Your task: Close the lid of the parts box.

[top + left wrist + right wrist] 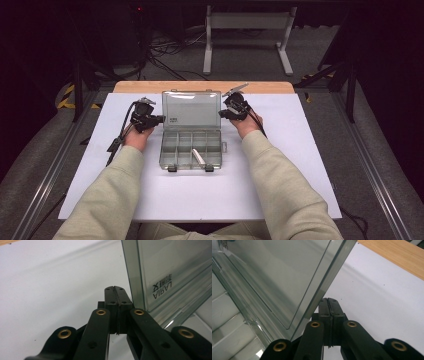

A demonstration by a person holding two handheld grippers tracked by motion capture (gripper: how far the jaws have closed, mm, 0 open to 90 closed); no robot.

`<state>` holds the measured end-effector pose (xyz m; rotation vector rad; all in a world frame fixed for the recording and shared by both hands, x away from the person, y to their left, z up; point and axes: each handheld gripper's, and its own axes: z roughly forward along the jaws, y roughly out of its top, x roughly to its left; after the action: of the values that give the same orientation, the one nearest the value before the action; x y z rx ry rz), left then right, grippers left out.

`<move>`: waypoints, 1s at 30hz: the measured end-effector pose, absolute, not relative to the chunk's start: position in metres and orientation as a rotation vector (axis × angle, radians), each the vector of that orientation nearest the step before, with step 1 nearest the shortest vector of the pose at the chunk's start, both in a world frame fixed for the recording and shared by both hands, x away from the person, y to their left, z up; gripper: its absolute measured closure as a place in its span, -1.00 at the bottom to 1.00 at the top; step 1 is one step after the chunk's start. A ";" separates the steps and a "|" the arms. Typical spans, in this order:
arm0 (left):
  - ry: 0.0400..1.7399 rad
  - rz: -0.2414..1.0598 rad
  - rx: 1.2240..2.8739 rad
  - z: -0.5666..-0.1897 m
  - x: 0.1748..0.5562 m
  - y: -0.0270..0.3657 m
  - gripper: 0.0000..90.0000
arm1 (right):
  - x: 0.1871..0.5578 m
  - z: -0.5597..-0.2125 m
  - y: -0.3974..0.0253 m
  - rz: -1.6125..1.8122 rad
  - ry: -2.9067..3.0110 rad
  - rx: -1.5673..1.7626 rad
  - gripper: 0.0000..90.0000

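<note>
A clear plastic compartment box (191,142) sits mid-table on the white board (280,190), its lid (191,110) raised upright. The left gripper (159,119) rests just beside the lid's left edge, jaws pressed together on nothing. The right gripper (222,114) flanks the lid's right edge, jaws likewise together. A whitish stick, perhaps a tube (199,157), lies in a front compartment

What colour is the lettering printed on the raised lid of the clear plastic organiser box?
Black lettering on the see-through, grey-tinted lid; left gripper view shows it best.
</note>
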<state>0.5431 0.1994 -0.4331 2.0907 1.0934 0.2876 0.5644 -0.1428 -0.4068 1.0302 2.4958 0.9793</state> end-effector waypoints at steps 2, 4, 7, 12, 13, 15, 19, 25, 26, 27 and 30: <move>1.093 0.285 2.081 -0.432 0.542 0.199 0.99 | 0.563 -0.405 -0.143 0.982 2.494 1.024 1.00; 1.090 0.286 2.080 -0.431 0.541 0.199 0.99 | 0.563 -0.403 -0.144 0.989 2.492 1.023 1.00; 1.085 0.294 2.074 -0.430 0.541 0.200 0.99 | 0.561 -0.401 -0.144 1.001 2.487 1.019 1.00; 1.078 0.293 2.073 -0.427 0.539 0.200 0.99 | 0.559 -0.397 -0.145 1.018 2.482 1.015 1.00; 1.073 0.299 2.071 -0.427 0.539 0.200 0.99 | 0.559 -0.396 -0.145 1.024 2.482 1.013 1.00; 1.074 0.302 2.070 -0.425 0.538 0.200 0.99 | 0.558 -0.395 -0.146 1.032 2.479 1.009 1.00; 1.061 0.303 2.066 -0.423 0.536 0.201 0.99 | 0.556 -0.392 -0.146 1.042 2.476 1.000 1.00; 1.045 0.318 2.067 -0.419 0.533 0.201 0.99 | 0.551 -0.385 -0.147 1.076 2.467 0.985 1.00; 1.050 0.310 2.066 -0.418 0.532 0.201 0.99 | 0.550 -0.384 -0.148 1.082 2.466 0.982 1.00; 1.037 0.319 2.069 -0.417 0.532 0.202 0.99 | 0.549 -0.383 -0.149 1.086 2.466 0.982 1.00; 1.045 0.312 2.064 -0.415 0.530 0.203 0.99 | 0.548 -0.382 -0.149 1.092 2.464 0.977 1.00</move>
<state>0.5299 0.2025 -0.4155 2.0637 1.0448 0.3120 0.5478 -0.1494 -0.3816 0.9770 2.4640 1.0924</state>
